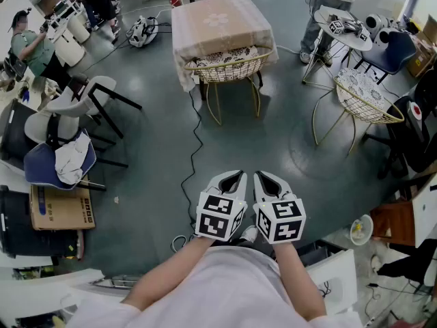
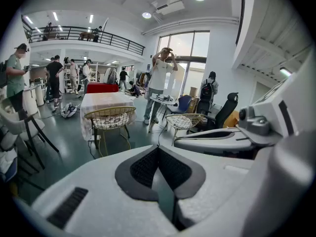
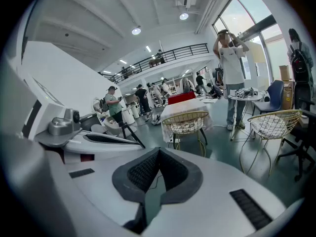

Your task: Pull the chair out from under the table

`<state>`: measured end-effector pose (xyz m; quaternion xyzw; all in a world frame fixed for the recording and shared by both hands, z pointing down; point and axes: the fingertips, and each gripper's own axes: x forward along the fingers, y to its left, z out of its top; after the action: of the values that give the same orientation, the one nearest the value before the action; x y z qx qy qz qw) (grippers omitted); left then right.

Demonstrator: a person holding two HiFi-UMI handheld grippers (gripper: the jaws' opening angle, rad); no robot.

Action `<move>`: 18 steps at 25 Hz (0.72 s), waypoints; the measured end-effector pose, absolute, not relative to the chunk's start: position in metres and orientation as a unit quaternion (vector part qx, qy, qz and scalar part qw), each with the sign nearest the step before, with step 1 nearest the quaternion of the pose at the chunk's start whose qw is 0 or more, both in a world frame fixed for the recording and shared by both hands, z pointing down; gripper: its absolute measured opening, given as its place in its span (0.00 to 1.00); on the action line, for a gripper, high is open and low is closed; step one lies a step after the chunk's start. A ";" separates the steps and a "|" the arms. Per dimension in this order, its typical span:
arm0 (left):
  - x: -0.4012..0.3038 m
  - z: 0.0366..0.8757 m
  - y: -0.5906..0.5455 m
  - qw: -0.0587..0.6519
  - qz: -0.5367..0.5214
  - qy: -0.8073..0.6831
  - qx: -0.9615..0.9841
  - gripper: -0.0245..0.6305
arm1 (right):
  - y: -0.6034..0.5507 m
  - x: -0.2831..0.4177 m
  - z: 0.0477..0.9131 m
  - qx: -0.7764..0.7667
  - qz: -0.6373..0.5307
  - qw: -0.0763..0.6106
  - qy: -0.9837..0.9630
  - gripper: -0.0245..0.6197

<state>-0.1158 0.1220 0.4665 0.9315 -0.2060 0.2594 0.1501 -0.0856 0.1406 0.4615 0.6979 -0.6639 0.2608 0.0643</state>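
A gold wire chair (image 1: 229,70) with a patterned cushion is tucked under the near side of a small table with a beige cloth (image 1: 220,23), far ahead on the grey floor. The same chair (image 2: 110,118) shows in the left gripper view, and the chair (image 3: 186,122) in the right gripper view. My left gripper (image 1: 233,177) and right gripper (image 1: 262,177) are held side by side close to my body, well short of the chair. Both are shut with nothing between their pads.
A second gold wire chair (image 1: 365,101) stands to the right by a small round table (image 1: 345,29). A black cable (image 1: 193,149) runs across the floor toward me. White and blue chairs (image 1: 72,125) and a cardboard box (image 1: 61,209) sit left. People stand about the room.
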 end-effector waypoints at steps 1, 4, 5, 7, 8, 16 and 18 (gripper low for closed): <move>-0.115 0.467 0.125 0.151 0.260 -0.206 0.931 0.04 | 0.143 -0.086 0.462 0.697 0.261 0.064 -0.665 0.04; -0.113 0.468 0.132 0.153 0.264 -0.205 0.930 0.04 | 0.151 -0.086 0.464 0.694 0.265 0.064 -0.667 0.04; -0.111 0.469 0.135 0.153 0.266 -0.205 0.930 0.04 | 0.154 -0.084 0.465 0.694 0.266 0.064 -0.666 0.04; -0.108 0.471 0.139 0.150 0.270 -0.206 0.929 0.04 | 0.158 -0.080 0.467 0.695 0.269 0.069 -0.664 0.04; -0.106 0.471 0.140 0.149 0.272 -0.206 0.928 0.04 | 0.160 -0.078 0.468 0.696 0.269 0.073 -0.661 0.04; -0.100 0.471 0.137 0.151 0.275 -0.203 0.928 0.04 | 0.158 -0.070 0.463 0.705 0.255 0.081 -0.657 0.04; -0.095 0.471 0.134 0.152 0.272 -0.204 0.928 0.04 | 0.156 -0.066 0.464 0.704 0.254 0.080 -0.658 0.04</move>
<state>-0.0950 0.1336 0.4712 0.9280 -0.2040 0.2719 0.1524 -0.0658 0.1561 0.4639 0.7041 -0.6582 0.2542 0.0796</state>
